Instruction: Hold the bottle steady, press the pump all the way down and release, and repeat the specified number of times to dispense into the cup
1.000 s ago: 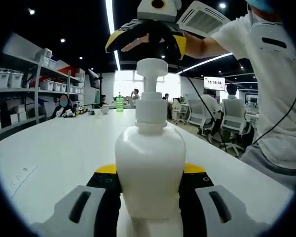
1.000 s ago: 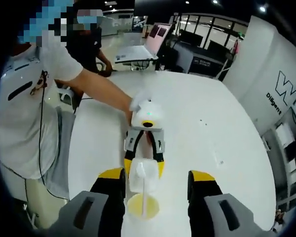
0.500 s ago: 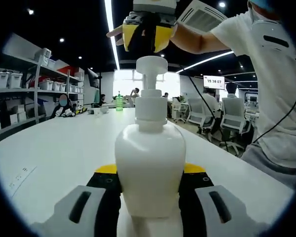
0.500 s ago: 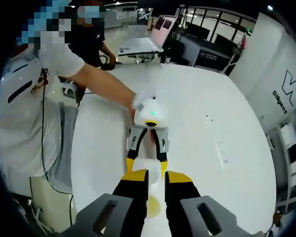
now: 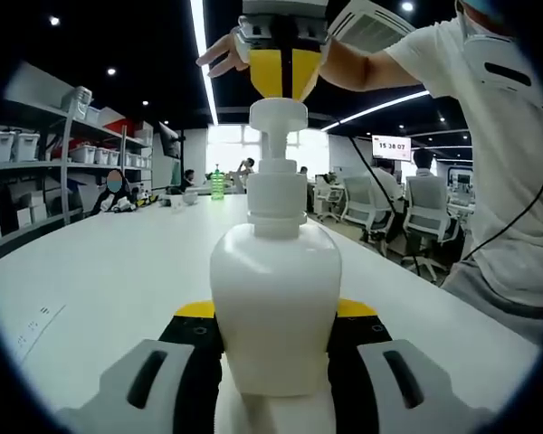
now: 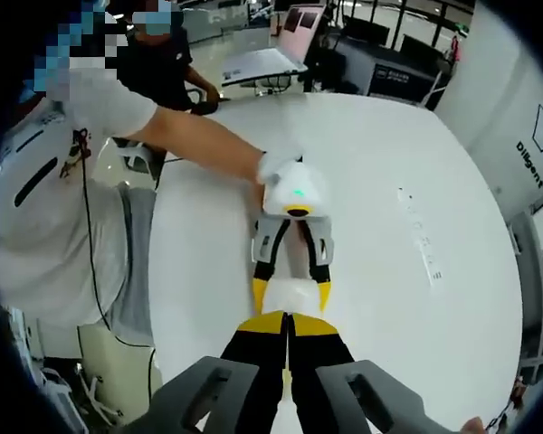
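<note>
Bottle (image 5: 275, 307): we clamp it in the left gripper (image 5: 273, 348).
Pump (image 5: 277, 114): right gripper (image 6: 290, 336), jaws now pressed together, has come down onto it; press starting.

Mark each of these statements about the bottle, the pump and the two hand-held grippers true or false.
1. The left hand-held gripper clamps the bottle. True.
2. The bottle lies on its side. False: it stands upright on the table.
3. The right hand-held gripper is closed above the pump. True.
4. The bottle is green. False: it is white.
5. The pump has been removed. False: it sits on the bottle's neck.
</note>
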The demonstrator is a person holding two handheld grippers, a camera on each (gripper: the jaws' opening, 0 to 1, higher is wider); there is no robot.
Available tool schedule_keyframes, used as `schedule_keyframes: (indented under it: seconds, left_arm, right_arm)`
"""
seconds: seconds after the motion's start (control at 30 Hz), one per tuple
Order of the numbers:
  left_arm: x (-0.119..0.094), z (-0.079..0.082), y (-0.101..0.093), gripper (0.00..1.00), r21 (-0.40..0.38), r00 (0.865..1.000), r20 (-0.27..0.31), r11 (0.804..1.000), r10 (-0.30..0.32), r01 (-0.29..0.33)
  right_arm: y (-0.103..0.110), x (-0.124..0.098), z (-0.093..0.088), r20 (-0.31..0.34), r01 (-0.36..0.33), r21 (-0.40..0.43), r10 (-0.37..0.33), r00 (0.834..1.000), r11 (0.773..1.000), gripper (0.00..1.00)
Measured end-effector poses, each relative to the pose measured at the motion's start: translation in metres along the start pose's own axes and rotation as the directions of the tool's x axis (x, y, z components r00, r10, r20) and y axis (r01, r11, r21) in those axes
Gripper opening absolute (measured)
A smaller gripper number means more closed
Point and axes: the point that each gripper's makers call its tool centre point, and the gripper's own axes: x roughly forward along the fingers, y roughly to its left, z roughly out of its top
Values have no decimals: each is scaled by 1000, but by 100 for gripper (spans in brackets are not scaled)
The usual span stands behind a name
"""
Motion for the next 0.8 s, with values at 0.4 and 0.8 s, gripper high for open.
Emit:
schedule_keyframes:
  seconds: [0.4,0.8]
  left_arm:
    - [1,-3,2,43,8,1000,-23,1000,-5,5]
    - [1,-5,3,43,14,999,-45,1000,-7,7]
  right_arm:
    - [1,5,1,-137,-27,-58,19,990,998,0]
    - [4,8,0,-217,-11,-87,-8,976,996,0]
